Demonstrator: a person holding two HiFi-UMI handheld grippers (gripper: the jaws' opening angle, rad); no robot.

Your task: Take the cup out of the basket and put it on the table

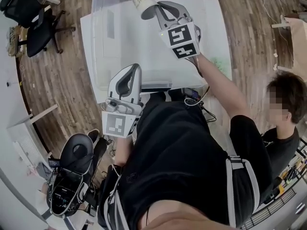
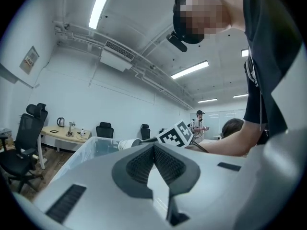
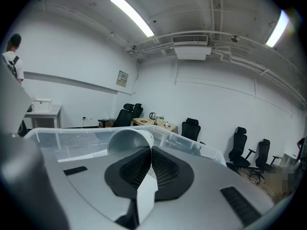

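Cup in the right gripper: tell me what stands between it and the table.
The basket itself: the cup, pinched in the right gripper, hangs above the clear basket, whose wall stands between it and the bare table beside it. Nothing else visible is in the way.

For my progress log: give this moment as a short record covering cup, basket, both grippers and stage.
cup: white, tipped sideways, held in the air
basket: clear bin on the white table
right gripper: tongs shut on the cup's rim, above the basket
left gripper: tongs together, empty, by the table's near edge
stage: cup lifted out, not yet on table
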